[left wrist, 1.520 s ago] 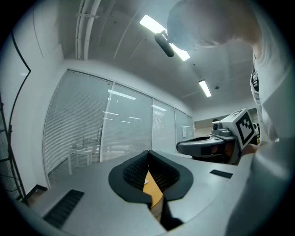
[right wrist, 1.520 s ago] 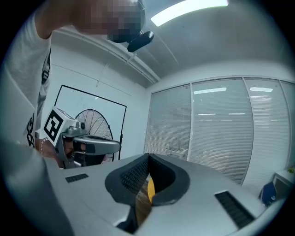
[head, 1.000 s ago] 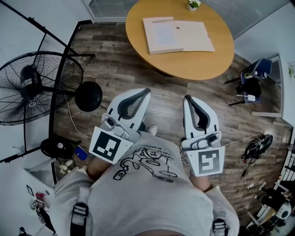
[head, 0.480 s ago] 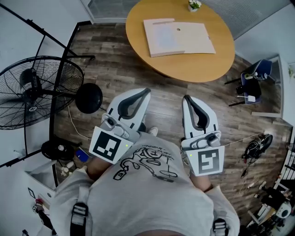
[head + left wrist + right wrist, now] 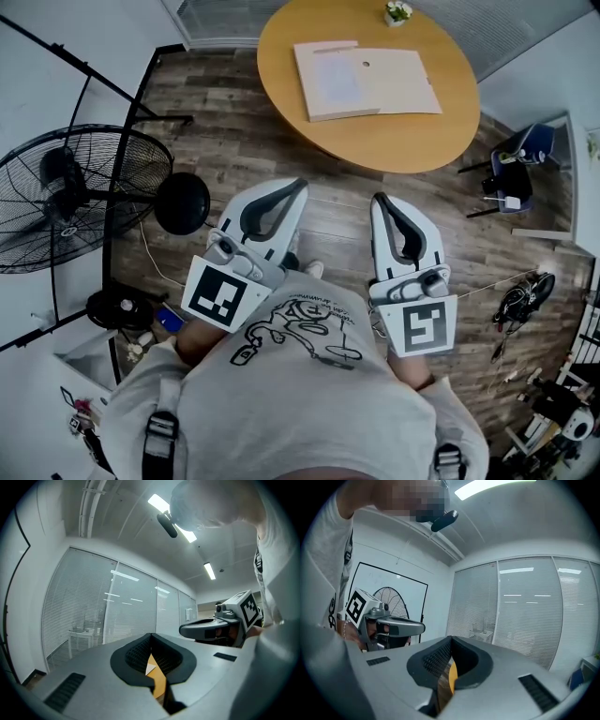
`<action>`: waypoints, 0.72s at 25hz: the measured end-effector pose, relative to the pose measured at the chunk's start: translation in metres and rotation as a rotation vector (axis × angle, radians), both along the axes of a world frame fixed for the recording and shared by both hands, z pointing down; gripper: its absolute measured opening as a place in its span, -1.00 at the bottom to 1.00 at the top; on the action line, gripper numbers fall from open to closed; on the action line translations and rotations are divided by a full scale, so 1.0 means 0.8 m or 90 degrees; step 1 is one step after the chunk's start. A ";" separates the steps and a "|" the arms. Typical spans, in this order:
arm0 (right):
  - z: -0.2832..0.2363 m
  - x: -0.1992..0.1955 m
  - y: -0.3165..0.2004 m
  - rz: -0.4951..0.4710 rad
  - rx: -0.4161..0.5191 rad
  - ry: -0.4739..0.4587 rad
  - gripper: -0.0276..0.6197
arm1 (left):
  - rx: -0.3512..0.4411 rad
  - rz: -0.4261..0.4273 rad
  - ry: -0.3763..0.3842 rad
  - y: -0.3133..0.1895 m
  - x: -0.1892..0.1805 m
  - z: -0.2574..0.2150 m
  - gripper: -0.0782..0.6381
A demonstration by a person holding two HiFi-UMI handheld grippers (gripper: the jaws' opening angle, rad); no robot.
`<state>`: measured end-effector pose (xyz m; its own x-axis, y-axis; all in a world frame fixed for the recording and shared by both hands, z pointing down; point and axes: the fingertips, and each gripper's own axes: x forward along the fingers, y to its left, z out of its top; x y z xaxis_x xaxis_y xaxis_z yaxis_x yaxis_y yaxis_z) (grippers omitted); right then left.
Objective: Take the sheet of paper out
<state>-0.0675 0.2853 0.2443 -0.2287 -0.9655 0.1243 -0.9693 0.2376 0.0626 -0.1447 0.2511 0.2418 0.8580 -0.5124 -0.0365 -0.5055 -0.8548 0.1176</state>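
Both hand-held grippers are clenched on nothing. The left hand-held gripper and the right hand-held gripper are held side by side close against the person's chest, their tips pressed together and pointing toward the round tabletop. The sheet of paper lies well ahead of both, across a stretch of wooden floor, on the middle of the tabletop. It shows as a paler panel on the left half of a flat tan folder; whether it is tucked inside or lies on top cannot be told. It sits roughly straight ahead of the gap between the two grippers. A small potted plant stands beyond the folder.
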 end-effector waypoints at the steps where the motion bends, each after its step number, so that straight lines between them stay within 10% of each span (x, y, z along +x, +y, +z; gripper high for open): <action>1: 0.000 -0.002 -0.004 0.000 0.001 0.000 -0.89 | 0.000 0.001 0.000 -0.004 -0.002 0.000 -0.73; 18: 0.007 -0.021 -0.082 0.007 -0.007 0.006 -0.89 | -0.005 0.006 0.004 -0.085 -0.021 0.006 -0.72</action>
<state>-0.0839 0.2194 0.2502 -0.2165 -0.9667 0.1365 -0.9714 0.2273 0.0688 -0.1616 0.1835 0.2468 0.8629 -0.5040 -0.0380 -0.4961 -0.8590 0.1267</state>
